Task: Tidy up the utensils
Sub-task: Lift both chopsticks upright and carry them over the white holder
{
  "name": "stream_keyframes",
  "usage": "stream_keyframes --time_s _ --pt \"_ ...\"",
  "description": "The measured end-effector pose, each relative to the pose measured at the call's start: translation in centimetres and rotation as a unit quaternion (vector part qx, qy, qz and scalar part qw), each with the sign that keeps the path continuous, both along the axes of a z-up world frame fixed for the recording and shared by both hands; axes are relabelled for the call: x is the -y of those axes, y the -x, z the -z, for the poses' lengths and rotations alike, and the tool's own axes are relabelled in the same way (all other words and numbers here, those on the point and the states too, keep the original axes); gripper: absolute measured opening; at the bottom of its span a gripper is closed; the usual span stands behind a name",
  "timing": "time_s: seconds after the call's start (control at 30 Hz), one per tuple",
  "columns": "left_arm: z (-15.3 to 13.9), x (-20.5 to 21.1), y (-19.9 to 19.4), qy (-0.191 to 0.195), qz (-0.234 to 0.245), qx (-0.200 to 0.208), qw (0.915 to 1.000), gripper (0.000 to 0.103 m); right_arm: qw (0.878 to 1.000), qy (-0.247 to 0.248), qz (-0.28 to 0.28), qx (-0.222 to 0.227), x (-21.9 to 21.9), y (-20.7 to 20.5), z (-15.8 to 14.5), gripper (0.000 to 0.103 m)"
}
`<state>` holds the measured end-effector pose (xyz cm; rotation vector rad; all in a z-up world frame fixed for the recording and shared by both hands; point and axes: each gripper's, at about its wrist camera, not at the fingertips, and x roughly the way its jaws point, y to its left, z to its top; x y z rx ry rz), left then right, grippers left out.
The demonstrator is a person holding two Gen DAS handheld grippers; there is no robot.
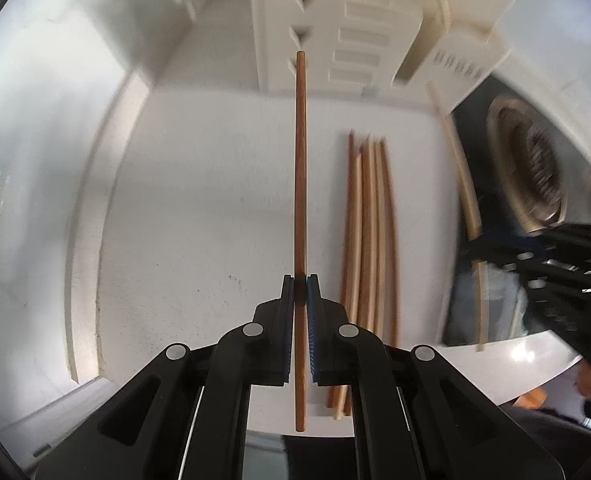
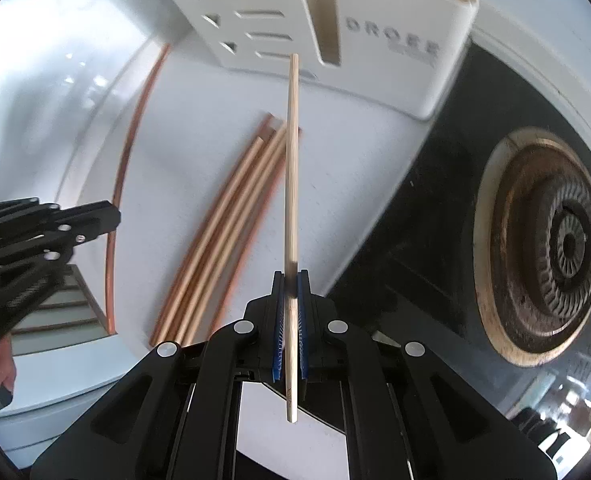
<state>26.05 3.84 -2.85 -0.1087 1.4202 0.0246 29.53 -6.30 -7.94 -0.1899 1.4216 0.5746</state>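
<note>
Brown chopstick (image 1: 301, 168) in left tool (image 1: 301, 280)

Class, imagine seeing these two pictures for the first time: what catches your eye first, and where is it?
Each gripper pinches one chopstick pointing straight ahead: the left gripper a dark brown chopstick, the right gripper a pale chopstick. More chopsticks lie bundled on the white counter, beside a gas burner.

Chopsticks, dark brown, held: one (image 1: 301, 200). Chopsticks, pale bamboo, held: one (image 2: 292, 200). Chopsticks loose in a bundle on the worktop (image 1: 199, 208): about five (image 1: 369, 232), mixed brown and pale; exact count unclear through blur. Utensil holder, cream, slotted: one (image 2: 399, 36). Gas burner: one (image 2: 555, 248). Grippers: two, left (image 1: 301, 280) and right (image 2: 292, 276).
</note>
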Motion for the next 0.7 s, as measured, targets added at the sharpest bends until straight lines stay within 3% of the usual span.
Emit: stream_keyframes --time_s 0.13,0.27,0.47,0.7 --pt "-3.7 -0.4 0.7 0.005 -0.007 0.06 0.9981 0.006 0.999 -0.028 -0.015 0.025 -0.1 0.3 -1.6 0.007" --pt "-5.2 -0.7 2.0 -0.001 -0.018 0.108 0.9939 0.006 0.995 -0.054 -0.032 0.075 0.1 0.5 -3.7 0.007" --pt "-7.0 -1.4 0.3 -0.011 -0.021 0.144 0.9893 0.006 0.988 -0.09 -0.027 0.125 0.6 0.2 -6.2 0.007" --pt "-8.8 -1.2 -1.7 -0.014 -0.022 0.208 0.9778 0.006 0.971 -0.131 -0.015 0.198 2.2 -0.2 -9.4 0.007"
